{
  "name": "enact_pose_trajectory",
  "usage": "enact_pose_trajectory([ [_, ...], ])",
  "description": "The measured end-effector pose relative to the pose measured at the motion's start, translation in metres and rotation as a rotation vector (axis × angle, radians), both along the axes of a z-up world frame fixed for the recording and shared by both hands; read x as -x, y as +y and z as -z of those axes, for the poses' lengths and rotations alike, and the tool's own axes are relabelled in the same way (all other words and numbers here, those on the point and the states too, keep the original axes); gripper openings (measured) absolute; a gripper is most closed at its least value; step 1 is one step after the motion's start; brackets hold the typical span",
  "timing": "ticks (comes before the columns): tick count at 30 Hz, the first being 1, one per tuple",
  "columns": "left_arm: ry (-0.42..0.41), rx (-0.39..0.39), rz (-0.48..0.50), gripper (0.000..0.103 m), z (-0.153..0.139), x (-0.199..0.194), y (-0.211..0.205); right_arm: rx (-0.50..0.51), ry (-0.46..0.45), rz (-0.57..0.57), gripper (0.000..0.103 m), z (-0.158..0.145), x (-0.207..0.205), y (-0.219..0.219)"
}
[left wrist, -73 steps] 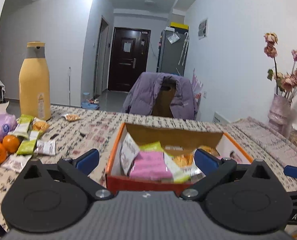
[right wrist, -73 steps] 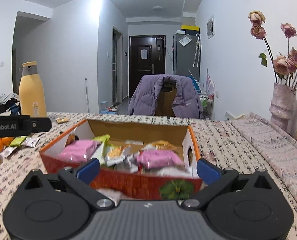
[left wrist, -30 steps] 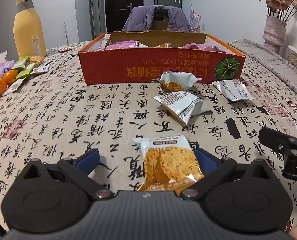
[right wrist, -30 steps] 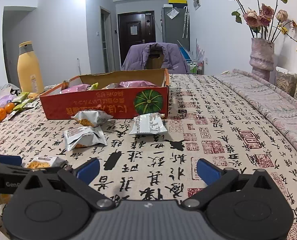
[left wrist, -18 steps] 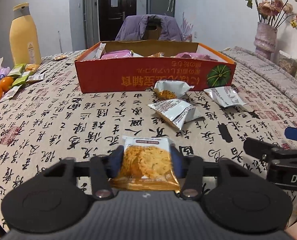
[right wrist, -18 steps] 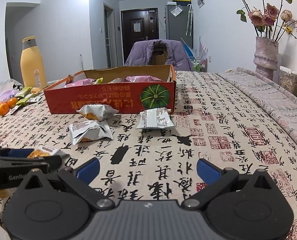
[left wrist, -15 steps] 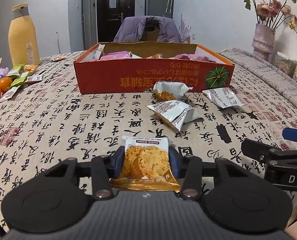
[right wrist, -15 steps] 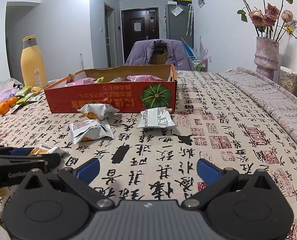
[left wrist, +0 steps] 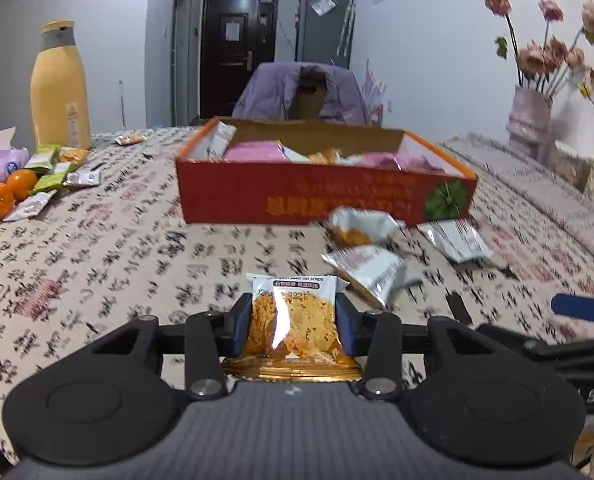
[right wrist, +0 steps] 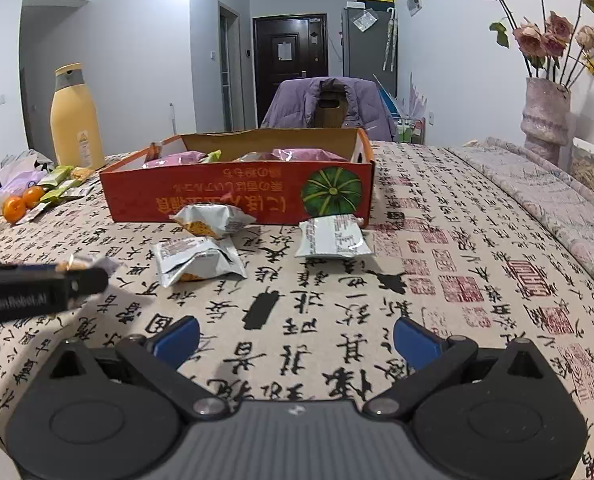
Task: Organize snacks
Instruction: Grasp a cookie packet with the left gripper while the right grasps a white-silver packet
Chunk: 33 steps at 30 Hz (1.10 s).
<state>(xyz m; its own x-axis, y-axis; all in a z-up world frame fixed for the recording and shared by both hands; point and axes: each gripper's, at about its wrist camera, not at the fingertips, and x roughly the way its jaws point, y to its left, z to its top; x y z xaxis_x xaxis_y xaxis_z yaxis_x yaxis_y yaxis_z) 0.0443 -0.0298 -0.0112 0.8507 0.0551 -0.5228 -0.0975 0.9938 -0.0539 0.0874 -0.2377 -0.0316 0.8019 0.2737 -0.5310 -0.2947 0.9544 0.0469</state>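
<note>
Crisps (left wrist: pixel 291 322) pinched side-on in left gripper (left wrist: pixel 293 320), clear of cloth, ready for box (left wrist: pixel 321 196). Right gripper (right wrist: pixel 295 334) wide apart, empty, hovering near three loose packets (right wrist: pixel 199 262).

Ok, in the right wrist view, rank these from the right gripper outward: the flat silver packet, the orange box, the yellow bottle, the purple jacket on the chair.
1. Flat silver packet, just ahead on the cloth.
2. Orange box, directly behind it.
3. Yellow bottle, far left.
4. Purple jacket, beyond the table's far edge.

Tabletop (right wrist: pixel 437 264): beige cloth, black calligraphy, red seal marks. Box (right wrist: pixel 237 196): red, orange rim, green pumpkin print. Loose packets (right wrist: pixel 333 236): silver. Bottle (left wrist: pixel 60 88): yellow, grey cap. Tongs' pads (right wrist: pixel 177 336): blue.
</note>
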Motion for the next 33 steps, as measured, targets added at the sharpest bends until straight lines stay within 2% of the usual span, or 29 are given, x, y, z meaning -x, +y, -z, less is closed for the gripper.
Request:
enact_pose_trajectory([
  [7, -0.043, 0.001, -0.024, 0.043, -0.010, -0.006, 0.020, 0.011, -0.009, -0.013, 0.103, -0.004, -0.008, 0.014],
  [17, -0.072, 0.009, -0.049, 0.043, -0.011, -0.025, 0.050, 0.036, 0.001, -0.039, 0.103, -0.005, -0.026, 0.041],
  [24, -0.121, 0.017, -0.066, 0.043, -0.013, -0.046, 0.071, 0.059, 0.005, -0.043, 0.103, -0.009, -0.039, 0.059],
  [28, -0.131, 0.075, -0.041, 0.043, -0.008, -0.051, 0.081, 0.075, 0.011, -0.050, 0.103, -0.009, -0.047, 0.069],
  [33, -0.124, 0.108, -0.046, 0.043, -0.004, -0.054, 0.088, 0.089, 0.018, -0.062, 0.103, -0.010, -0.059, 0.083],
])
